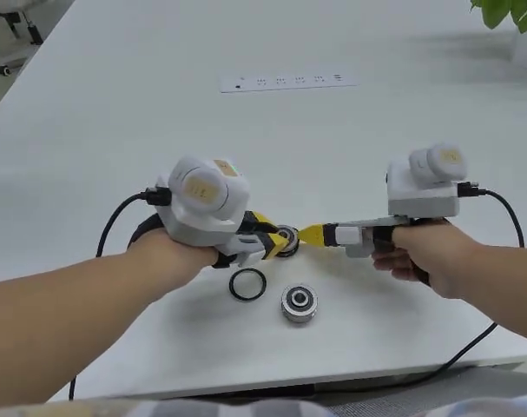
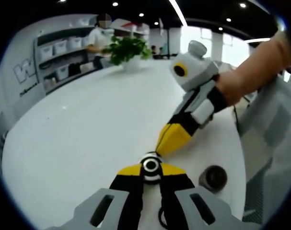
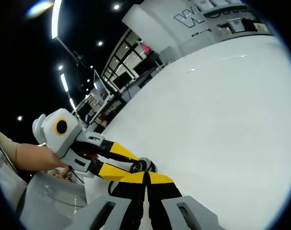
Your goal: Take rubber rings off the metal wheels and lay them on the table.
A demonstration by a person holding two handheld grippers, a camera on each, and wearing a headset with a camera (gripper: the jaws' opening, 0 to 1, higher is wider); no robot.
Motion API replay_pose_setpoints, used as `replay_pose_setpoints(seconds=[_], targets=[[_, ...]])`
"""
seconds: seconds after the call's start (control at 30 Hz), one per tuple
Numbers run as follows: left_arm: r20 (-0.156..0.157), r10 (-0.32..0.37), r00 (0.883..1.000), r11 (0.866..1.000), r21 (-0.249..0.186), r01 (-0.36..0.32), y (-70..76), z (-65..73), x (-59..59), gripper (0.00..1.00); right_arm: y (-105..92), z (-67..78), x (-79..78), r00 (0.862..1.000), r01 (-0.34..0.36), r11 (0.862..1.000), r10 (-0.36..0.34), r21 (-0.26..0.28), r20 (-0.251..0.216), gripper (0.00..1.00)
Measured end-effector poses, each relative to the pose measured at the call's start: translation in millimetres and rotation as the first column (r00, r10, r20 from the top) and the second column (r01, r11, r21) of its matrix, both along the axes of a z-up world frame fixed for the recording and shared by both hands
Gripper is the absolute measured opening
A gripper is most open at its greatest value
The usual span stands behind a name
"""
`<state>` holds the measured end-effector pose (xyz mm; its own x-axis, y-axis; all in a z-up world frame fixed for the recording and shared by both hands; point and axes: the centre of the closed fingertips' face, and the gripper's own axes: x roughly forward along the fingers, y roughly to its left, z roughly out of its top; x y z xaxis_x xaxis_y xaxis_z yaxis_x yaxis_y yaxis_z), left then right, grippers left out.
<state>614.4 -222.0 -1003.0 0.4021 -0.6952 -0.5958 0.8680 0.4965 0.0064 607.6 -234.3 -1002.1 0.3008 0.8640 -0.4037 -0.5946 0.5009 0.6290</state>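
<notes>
My left gripper (image 1: 279,239) is shut on a small metal wheel (image 1: 286,236) and holds it just above the white table (image 1: 376,122). My right gripper (image 1: 305,235) comes in from the right. It is shut, with its yellow tips pinched on the black rubber ring at that wheel's rim. In the left gripper view the wheel (image 2: 151,164) faces me between my own yellow jaws, and the right gripper (image 2: 158,148) touches its upper edge. On the table below lie a loose rubber ring (image 1: 247,284) and a second metal wheel (image 1: 299,302).
A flush socket panel (image 1: 287,82) sits in the table farther back. Plant leaves (image 1: 506,10) hang over the far right corner. Black cables (image 1: 115,221) trail from both grippers toward the near table edge. A person stands by distant shelves (image 2: 64,52).
</notes>
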Motion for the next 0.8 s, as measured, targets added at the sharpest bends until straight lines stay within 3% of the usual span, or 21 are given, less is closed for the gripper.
replay_pose_setpoints(seconds=[0.8], targets=[[0.015,0.001,1.000,1.000,0.021,-0.002,-0.9,-0.6,-1.8,0.12,10.1,6.1,-7.3,0.999,-0.046,0.999,0.045,0.014,0.008,0.00]])
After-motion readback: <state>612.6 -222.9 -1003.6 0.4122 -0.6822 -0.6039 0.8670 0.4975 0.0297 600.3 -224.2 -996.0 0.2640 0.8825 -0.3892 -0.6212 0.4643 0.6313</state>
